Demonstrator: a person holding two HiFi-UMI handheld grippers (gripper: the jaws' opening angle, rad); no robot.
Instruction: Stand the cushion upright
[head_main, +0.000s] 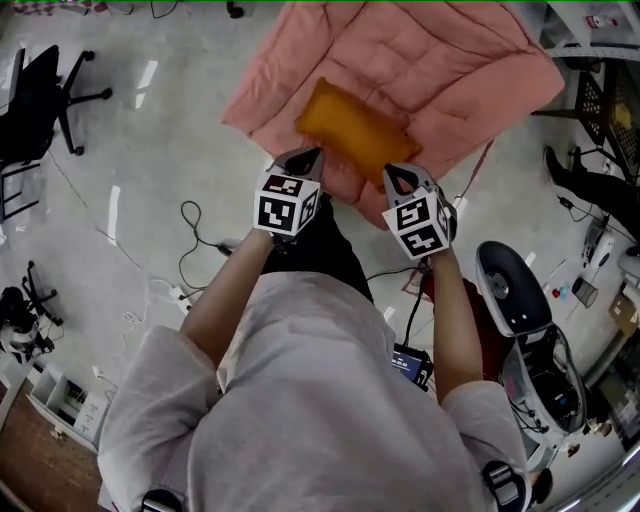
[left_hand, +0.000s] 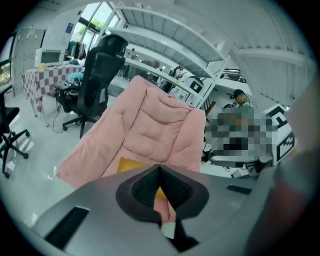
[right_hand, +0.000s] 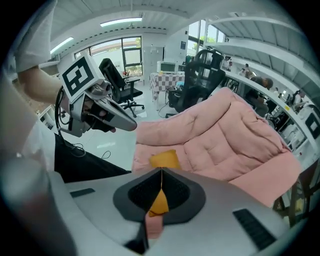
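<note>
An orange cushion (head_main: 355, 130) lies flat on the seat of a pink quilted lounge chair (head_main: 420, 60) on the floor. In the head view my left gripper (head_main: 306, 158) hovers at the cushion's near left corner and my right gripper (head_main: 398, 177) at its near right end. I cannot tell whether either touches it. Both grippers are shut with nothing between their jaws. The left gripper view has the cushion (left_hand: 131, 164) just past the closed jaws (left_hand: 160, 169), with the pink chair (left_hand: 160, 120) rising behind. In the right gripper view the cushion (right_hand: 165, 159) sits beyond the closed jaws (right_hand: 161, 172).
A black office chair (head_main: 40, 95) stands at the far left. Cables (head_main: 190, 240) trail over the grey floor beside my left arm. A white machine (head_main: 510, 290) is close on the right, and a person's legs (head_main: 600, 185) reach in at the right edge.
</note>
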